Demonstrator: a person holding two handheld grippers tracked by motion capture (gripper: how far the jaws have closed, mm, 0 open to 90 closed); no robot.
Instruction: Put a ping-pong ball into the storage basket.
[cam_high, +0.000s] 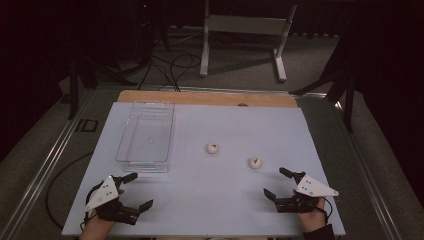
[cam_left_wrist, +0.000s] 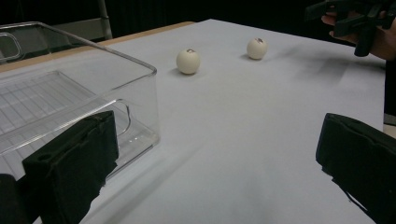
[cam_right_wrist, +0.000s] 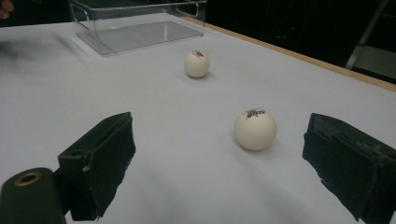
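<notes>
Two white balls lie on the pale table (cam_high: 200, 200): one ball (cam_high: 213, 148) near the middle and a second ball (cam_high: 255, 162) to its right. A clear plastic bin (cam_high: 146, 135) stands empty at the left. My left gripper (cam_high: 135, 190) rests open near the front left corner, just short of the bin's near end. My right gripper (cam_high: 275, 182) is open at the front right, a little before the second ball (cam_right_wrist: 255, 129), which lies ahead of its wide jaws. In the left gripper view both balls (cam_left_wrist: 188, 61) (cam_left_wrist: 257, 48) lie beyond the bin (cam_left_wrist: 79, 98).
A wooden strip (cam_high: 207, 98) runs along the table's far edge. Beyond it stand a white frame (cam_high: 245, 35) and cables on the floor. Bare table lies between the two grippers.
</notes>
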